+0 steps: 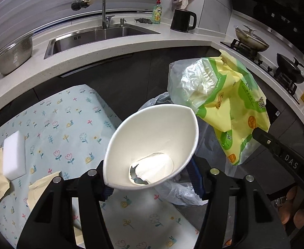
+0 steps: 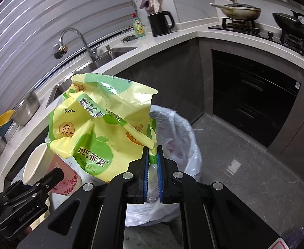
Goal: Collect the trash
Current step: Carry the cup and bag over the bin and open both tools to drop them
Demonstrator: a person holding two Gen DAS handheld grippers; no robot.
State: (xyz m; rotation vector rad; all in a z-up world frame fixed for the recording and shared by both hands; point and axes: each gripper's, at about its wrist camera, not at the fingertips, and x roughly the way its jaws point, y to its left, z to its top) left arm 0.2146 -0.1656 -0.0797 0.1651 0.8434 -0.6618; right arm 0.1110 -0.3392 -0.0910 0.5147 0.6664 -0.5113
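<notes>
Two claws grip trash, left (image 1: 152, 178) a paper cup (image 1: 152, 145), right (image 2: 152, 157) a yellow wrapper (image 2: 94, 128), above a floral tablecloth (image 1: 54, 124).

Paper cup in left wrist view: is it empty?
No. The paper cup, squeezed between the left tongs, holds crumpled white tissue at its bottom.

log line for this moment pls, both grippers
left gripper: shut on paper cup | right gripper: shut on yellow-green wrapper | both beside bin bag | nothing dropped in yet
</notes>
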